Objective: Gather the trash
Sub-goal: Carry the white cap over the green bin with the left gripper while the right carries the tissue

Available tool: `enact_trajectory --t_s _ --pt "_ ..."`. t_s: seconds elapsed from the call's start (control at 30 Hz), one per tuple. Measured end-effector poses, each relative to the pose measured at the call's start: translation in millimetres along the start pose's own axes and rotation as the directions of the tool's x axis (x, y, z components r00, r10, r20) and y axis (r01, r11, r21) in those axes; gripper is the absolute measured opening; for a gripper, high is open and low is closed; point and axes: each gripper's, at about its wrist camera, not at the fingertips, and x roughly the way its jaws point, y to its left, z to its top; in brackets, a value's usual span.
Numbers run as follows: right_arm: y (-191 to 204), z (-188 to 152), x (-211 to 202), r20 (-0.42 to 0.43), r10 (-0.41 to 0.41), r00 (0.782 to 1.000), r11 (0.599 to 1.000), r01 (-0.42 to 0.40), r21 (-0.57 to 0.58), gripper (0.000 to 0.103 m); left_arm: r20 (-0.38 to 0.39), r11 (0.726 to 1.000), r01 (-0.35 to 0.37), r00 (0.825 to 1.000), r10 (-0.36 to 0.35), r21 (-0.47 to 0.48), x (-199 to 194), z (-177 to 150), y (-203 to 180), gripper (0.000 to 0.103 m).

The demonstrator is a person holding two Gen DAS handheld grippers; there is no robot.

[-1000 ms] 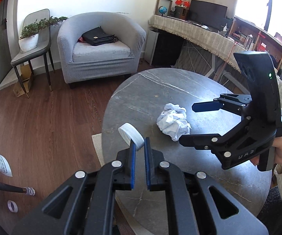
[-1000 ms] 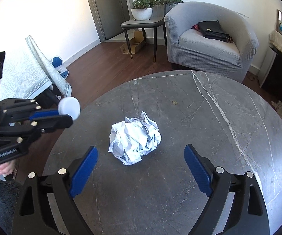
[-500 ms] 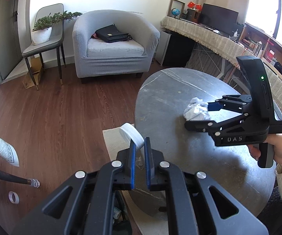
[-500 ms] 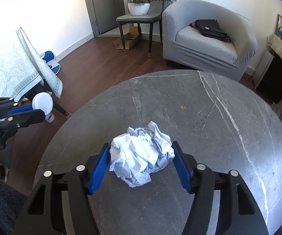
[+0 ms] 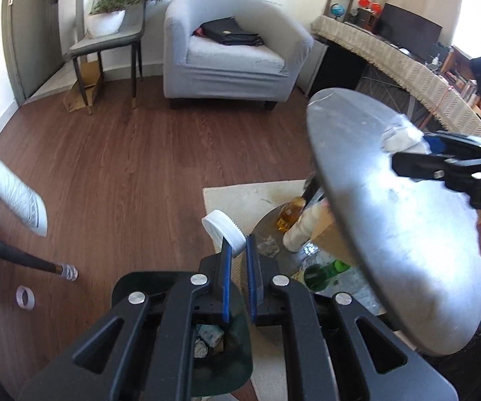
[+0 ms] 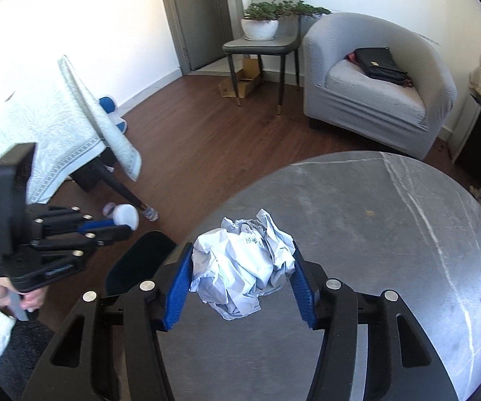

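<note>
My left gripper (image 5: 237, 250) pinches the white cap (image 5: 224, 228) above the bin (image 5: 240, 361) to drop it, while my right gripper (image 6: 240, 280), jaws just closing, clamps the crumpled paper (image 6: 243, 267).

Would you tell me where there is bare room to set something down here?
The round table is bare beyond the crumpled paper out to its far rim. The wood floor before the armchair is open too. Under the table it is crowded with bottles and a box.
</note>
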Motion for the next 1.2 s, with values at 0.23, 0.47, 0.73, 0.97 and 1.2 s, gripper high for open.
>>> enact_trajectory --t_s 0.23,0.47,0.73,0.97,1.2 --pt "36 7 2 -0.003 0.073 0.997 0.997 -0.073 -0.027 0.055 -0.097 0.998 -0.050 0.994 0.048 -0.023 24 -26 30 0.009" --pt "66 15 15 -0.033 0.125 0.992 0.990 -0.127 -0.063 0.055 -0.229 0.993 -0.093 0.971 0.075 -0.068 60 -57 55 0.009" --pt "89 17 29 -0.061 0.155 0.986 0.984 -0.159 -0.074 0.055 -0.357 0.992 -0.086 0.933 0.046 -0.097 96 -96 74 0.009" --pt "101 20 43 -0.083 0.162 0.983 0.983 -0.168 -0.079 0.055 -0.386 0.992 -0.059 0.922 0.012 -0.111 100 -107 81 0.013" --pt "119 20 58 -0.116 0.158 0.981 0.981 -0.169 -0.095 0.055 -0.362 0.990 -0.073 0.932 0.023 -0.124 85 -104 90 0.028"
